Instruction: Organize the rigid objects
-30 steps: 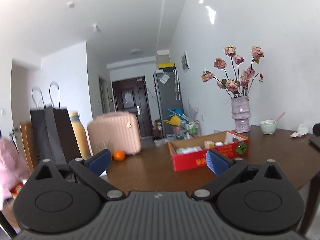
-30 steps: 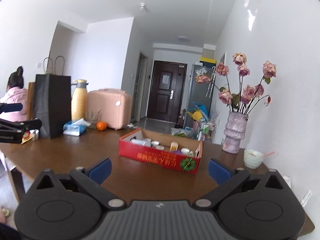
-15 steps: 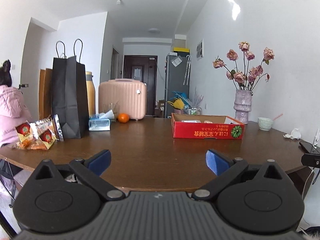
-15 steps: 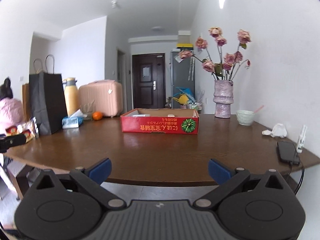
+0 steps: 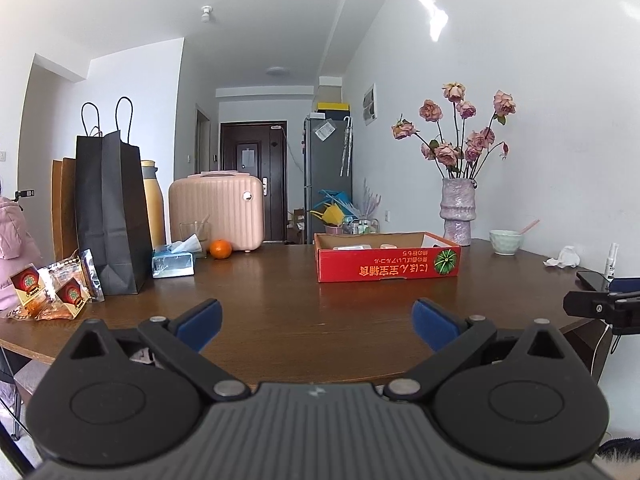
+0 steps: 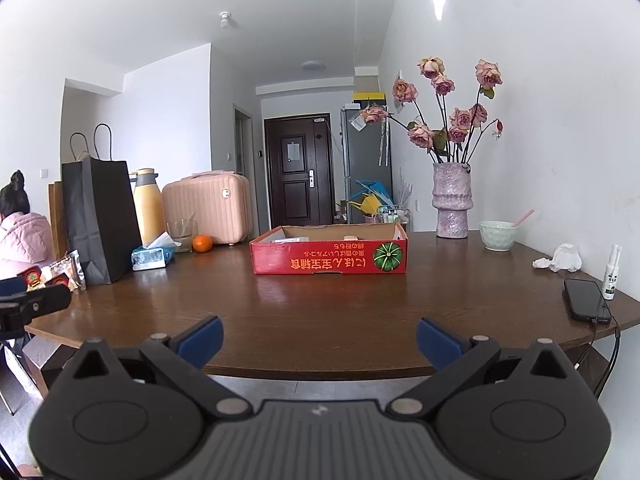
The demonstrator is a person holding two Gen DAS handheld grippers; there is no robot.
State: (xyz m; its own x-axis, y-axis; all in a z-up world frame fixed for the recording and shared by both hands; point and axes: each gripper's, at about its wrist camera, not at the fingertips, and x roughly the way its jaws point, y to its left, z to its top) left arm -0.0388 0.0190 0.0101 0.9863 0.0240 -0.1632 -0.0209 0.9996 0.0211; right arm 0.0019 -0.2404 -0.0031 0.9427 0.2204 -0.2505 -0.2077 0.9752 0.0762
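Observation:
A red cardboard box (image 5: 388, 268) (image 6: 330, 258) with several small items inside sits on the brown table (image 5: 300, 308) (image 6: 340, 312), toward the far side. My left gripper (image 5: 316, 322) is open and empty, held at the table's near edge. My right gripper (image 6: 319, 340) is open and empty, held just off the near edge. Each gripper shows at the side of the other's view, the right one (image 5: 600, 306) and the left one (image 6: 28, 308). The box's contents are mostly hidden by its wall.
On the left stand a black paper bag (image 5: 108, 216), snack packets (image 5: 48, 292), a tissue pack (image 5: 174, 262), an orange (image 5: 221, 249), a glass and a pink case (image 5: 218, 208). On the right are a vase (image 6: 452, 204), a bowl (image 6: 498, 235), a crumpled tissue (image 6: 562, 258), a spray bottle (image 6: 612, 272) and a phone (image 6: 586, 300).
Both grippers have pulled back from over the table to its near edge and levelled out. The box now lies farther away. Both stay open.

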